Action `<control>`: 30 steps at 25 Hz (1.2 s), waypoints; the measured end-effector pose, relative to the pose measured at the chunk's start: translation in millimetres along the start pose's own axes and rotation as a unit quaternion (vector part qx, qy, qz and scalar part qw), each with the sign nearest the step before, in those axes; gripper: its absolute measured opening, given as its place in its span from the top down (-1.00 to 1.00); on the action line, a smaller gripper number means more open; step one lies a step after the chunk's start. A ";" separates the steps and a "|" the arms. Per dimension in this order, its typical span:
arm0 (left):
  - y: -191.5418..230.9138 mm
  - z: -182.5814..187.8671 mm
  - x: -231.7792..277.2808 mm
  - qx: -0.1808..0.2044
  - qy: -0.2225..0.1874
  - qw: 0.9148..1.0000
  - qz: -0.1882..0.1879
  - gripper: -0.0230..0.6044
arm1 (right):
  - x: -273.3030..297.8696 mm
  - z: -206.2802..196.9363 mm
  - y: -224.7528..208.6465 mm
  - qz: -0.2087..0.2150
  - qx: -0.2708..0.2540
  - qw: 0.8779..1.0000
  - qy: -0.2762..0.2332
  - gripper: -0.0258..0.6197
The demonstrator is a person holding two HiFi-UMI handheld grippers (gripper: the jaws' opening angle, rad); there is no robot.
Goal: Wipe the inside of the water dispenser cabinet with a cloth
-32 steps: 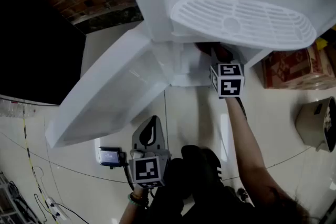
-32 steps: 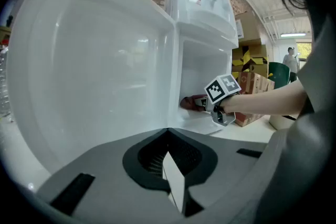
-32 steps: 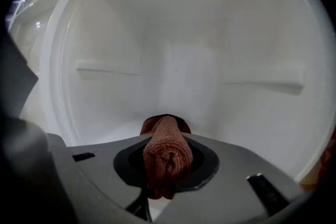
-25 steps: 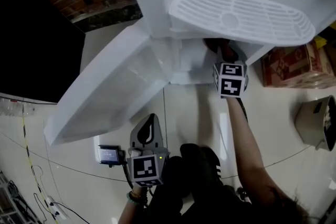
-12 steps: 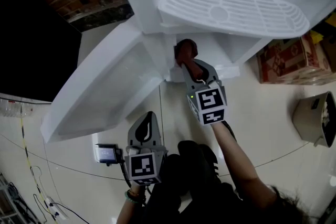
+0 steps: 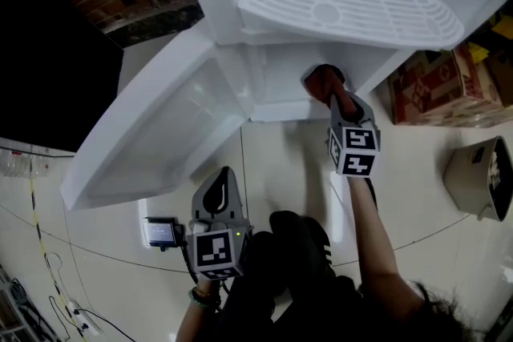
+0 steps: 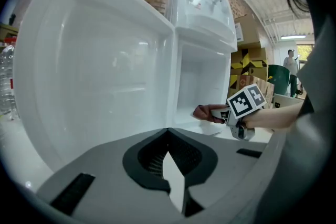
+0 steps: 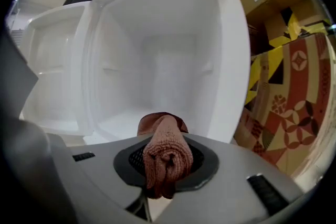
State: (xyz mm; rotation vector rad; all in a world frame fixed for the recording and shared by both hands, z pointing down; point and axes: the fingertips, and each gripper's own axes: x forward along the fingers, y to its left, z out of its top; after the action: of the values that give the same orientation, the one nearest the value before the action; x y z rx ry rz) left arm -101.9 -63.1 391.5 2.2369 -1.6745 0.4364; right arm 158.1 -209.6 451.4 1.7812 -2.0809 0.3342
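Observation:
The white water dispenser (image 6: 345, 8) stands ahead with its cabinet door (image 6: 152, 132) swung open to the left. My right gripper (image 6: 333, 96) is shut on a reddish-brown cloth (image 6: 323, 80), which it holds at the right side of the cabinet's mouth (image 6: 276, 88). In the right gripper view the cloth (image 8: 165, 155) bulges between the jaws, facing the white cabinet interior (image 8: 163, 76). My left gripper (image 6: 224, 172) hangs low near the person's legs, shut and empty. The left gripper view shows the right gripper (image 7: 223, 113) and the cloth (image 7: 206, 112) at the cabinet floor.
Cardboard boxes (image 6: 433, 88) stand right of the dispenser, with a grey bin (image 6: 481, 176) nearer. A small device with a screen (image 6: 159, 232) and cables (image 6: 48, 268) lie on the tiled floor at left. The person's shoes (image 6: 300, 240) are below the cabinet.
The right gripper drew the cloth out from deep in the cabinet, swept left across its front, then back to the right. The left gripper barely moved.

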 end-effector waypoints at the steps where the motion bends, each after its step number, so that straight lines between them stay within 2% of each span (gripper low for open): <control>1: -0.7 -0.6 -0.4 0.001 0.000 1.000 -0.001 0.92 | -2.7 -4.5 -11.6 -0.012 0.002 1.000 0.003 0.69; 4: -1.9 2.4 -1.9 -0.003 -0.003 1.000 0.002 0.92 | -7.5 -14.9 -31.2 -0.033 0.000 0.999 0.011 0.69; 7: -4.8 3.7 -4.1 -0.012 -0.005 1.000 0.006 0.91 | -7.8 -8.5 -29.9 -0.025 -0.006 1.000 0.008 0.69; 9: -6.5 3.8 -4.8 -0.012 -0.005 1.000 0.005 0.92 | -11.0 22.2 -19.9 -0.005 -0.001 1.000 -0.027 0.69; 11: -7.1 7.3 -5.7 -0.018 -0.008 1.000 0.008 0.92 | -16.5 71.2 -4.1 0.023 0.005 0.996 -0.086 0.69; 16: -4.9 1.0 -7.4 -0.005 -0.004 1.000 0.002 0.91 | -39.1 188.2 49.5 0.115 -0.014 0.970 -0.213 0.69; 18: -4.0 4.0 -8.1 -0.015 -0.006 1.000 0.008 0.91 | -49.4 213.8 70.3 0.145 -0.025 0.957 -0.252 0.69; 20: -1.4 0.4 -8.7 -0.009 -0.002 1.000 0.007 0.92 | -55.0 225.1 92.4 0.172 -0.044 0.945 -0.277 0.69; 21: -0.9 0.3 -8.8 -0.008 -0.002 1.000 0.007 0.91 | -54.3 224.1 103.1 0.182 -0.054 0.942 -0.277 0.69; 23: -2.1 5.1 -8.5 -0.019 -0.005 1.000 0.012 0.91 | -45.5 208.5 121.6 0.198 -0.067 0.946 -0.249 0.69; 27: -2.2 1.3 -8.9 -0.010 -0.004 1.000 0.005 0.92 | -16.4 144.3 139.2 0.210 -0.059 0.961 -0.170 0.68; 30: -1.1 -2.2 -9.7 -0.009 -0.003 1.000 0.002 0.92 | -0.2 93.2 145.1 0.220 -0.062 0.968 -0.107 0.68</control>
State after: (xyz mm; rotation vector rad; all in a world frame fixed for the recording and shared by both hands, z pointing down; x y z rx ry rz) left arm -103.5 -53.5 389.3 2.2254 -1.6800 0.4143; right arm 3.2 -223.9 376.9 1.3189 -2.5851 0.1260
